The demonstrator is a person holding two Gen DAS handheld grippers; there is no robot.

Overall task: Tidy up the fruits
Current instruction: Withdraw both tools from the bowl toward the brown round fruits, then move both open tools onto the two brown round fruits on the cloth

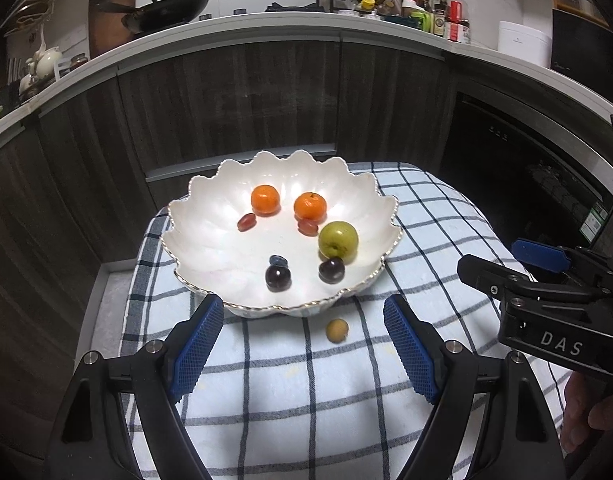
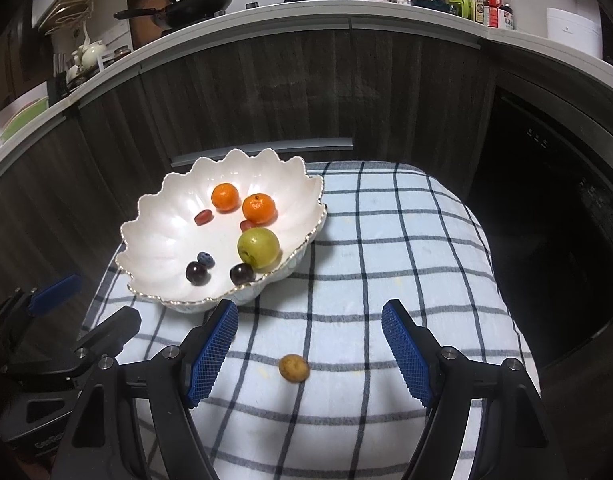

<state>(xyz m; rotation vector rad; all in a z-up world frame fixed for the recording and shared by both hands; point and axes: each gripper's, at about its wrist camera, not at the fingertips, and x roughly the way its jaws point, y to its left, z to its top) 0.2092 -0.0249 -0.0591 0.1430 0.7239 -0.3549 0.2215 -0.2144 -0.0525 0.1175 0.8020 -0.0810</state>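
A white scalloped bowl point(image 1: 210, 240) point(image 2: 158, 236) sits on a checked cloth point(image 1: 306, 400) point(image 2: 386, 260). It holds two oranges point(image 1: 265, 199) point(image 2: 225, 196), a green fruit point(image 1: 338, 239) point(image 2: 258, 249), two dark plums point(image 1: 278, 277) point(image 2: 197, 272), a blueberry point(image 1: 277, 260) point(image 2: 204, 258) and two red grapes point(image 1: 246, 222) point(image 2: 203, 217). A small tan fruit point(image 1: 337, 330) point(image 2: 293, 367) lies on the cloth in front of the bowl. My left gripper point(image 1: 304, 344) is open and empty just before the bowl's near rim. My right gripper point(image 2: 309, 350) is open and empty, with the tan fruit between its fingers; it also shows in the left wrist view point(image 1: 514, 264).
The cloth covers a small raised surface with drop-offs on all sides. Dark wood cabinets stand behind it, with a counter carrying a wok point(image 1: 166, 12), bottles point(image 1: 454, 16) and a white appliance point(image 1: 522, 42). A dark oven front point(image 1: 526, 184) is at the right.
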